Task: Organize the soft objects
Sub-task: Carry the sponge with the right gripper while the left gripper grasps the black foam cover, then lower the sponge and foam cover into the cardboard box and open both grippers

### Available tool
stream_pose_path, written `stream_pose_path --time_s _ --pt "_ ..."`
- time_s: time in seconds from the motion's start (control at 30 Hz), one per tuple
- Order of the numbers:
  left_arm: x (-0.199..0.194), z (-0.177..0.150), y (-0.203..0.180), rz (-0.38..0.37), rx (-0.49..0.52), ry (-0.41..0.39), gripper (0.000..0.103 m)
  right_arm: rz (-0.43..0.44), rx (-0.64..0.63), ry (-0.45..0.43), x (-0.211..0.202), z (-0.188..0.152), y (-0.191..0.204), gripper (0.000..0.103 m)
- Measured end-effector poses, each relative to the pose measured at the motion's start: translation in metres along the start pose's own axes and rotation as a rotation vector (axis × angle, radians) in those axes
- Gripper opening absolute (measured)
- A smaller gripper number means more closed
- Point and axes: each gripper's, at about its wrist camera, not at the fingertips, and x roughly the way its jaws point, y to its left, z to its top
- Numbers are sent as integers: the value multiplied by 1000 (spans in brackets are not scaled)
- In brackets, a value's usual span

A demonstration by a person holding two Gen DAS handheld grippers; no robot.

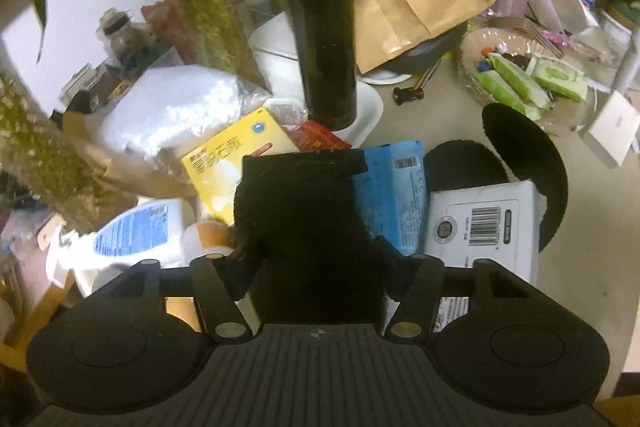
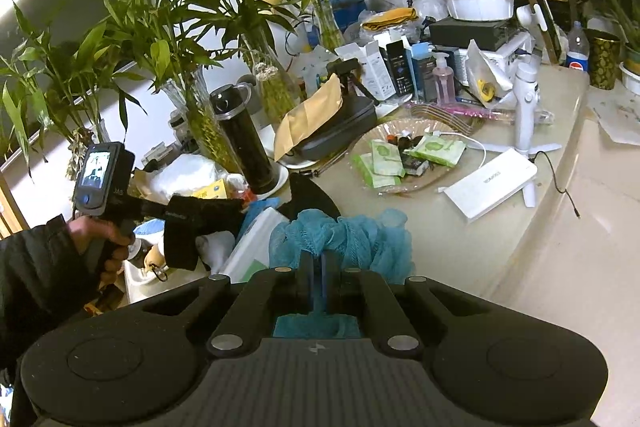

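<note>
Gripping teal mesh loofah (image 2: 340,235) — right gripper (image 2: 319,267) clamped on it; left gripper (image 1: 308,227) pinches black fabric (image 1: 308,211), both ahead.

- The blue bath puff (image 2: 340,239) is soft, bumpy net
- The black cloth (image 1: 308,235) looks fuzzy and matt
- The tall black bottle (image 1: 322,27) is smooth and shiny
- The brown envelope (image 1: 416,11) is creased paper
- The green wipe packs (image 1: 516,79) are shiny plastic
- The countertop (image 2: 520,267) is smooth, pale and glossy
</note>
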Motion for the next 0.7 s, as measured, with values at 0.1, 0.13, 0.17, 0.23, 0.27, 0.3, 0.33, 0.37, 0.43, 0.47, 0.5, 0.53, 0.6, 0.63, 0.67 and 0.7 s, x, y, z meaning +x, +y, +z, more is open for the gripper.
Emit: stream_pose_path --time_s 0.1,0.13,0.17,0.23,0.27,0.3,0.33,0.37,0.43,0.47,0.5,0.53,0.6,0.63,0.67,0.7 --pt "-12 -3 6 3 -9 -42 52 4 -4 -10 -4 2 1 6" --pt "-19 -5 7 8 -7 -62 52 6 -2 -13 -6 2 1 6" --pt "-25 -6 9 10 -2 -83 51 9 1 -15 -6 3 0 6" --pt "-37 -8 12 -1 -1 -120 50 12 8 -19 -8 3 -1 6" --pt "-43 -10 14 -5 -8 -136 49 12 14 -22 -9 4 -2 6" --pt "-51 -11 17 -5 -17 -151 49 16 20 -25 -10 4 -3 6" --pt "-58 -13 19 -7 -22 -165 49 21 25 -30 -12 5 -3 6" --pt "-66 -14 21 -13 -26 -183 49 21 25 -35 -14 5 -2 6" --pt "-81 -18 25 -31 -34 -211 48 22 22 -47 -20 7 0 6" --pt "-89 -20 26 -41 -36 -225 48 24 19 -51 -22 8 1 6" --pt "-98 -22 27 -55 -38 -244 48 24 14 -56 -25 9 2 6" --pt "-106 -24 28 -66 -38 -259 48 24 6 -63 -28 10 5 6" --pt "-122 -29 29 -86 -38 -289 48 25 -5 -72 -33 12 8 6" --pt "-130 -31 29 -98 -41 -303 48 25 -9 -78 -36 14 10 6" --pt "-137 -33 30 -113 -46 -313 48 26 -13 -85 -40 15 13 6" --pt "-145 -35 31 -136 -54 -322 48 29 -18 -92 -43 17 16 6"
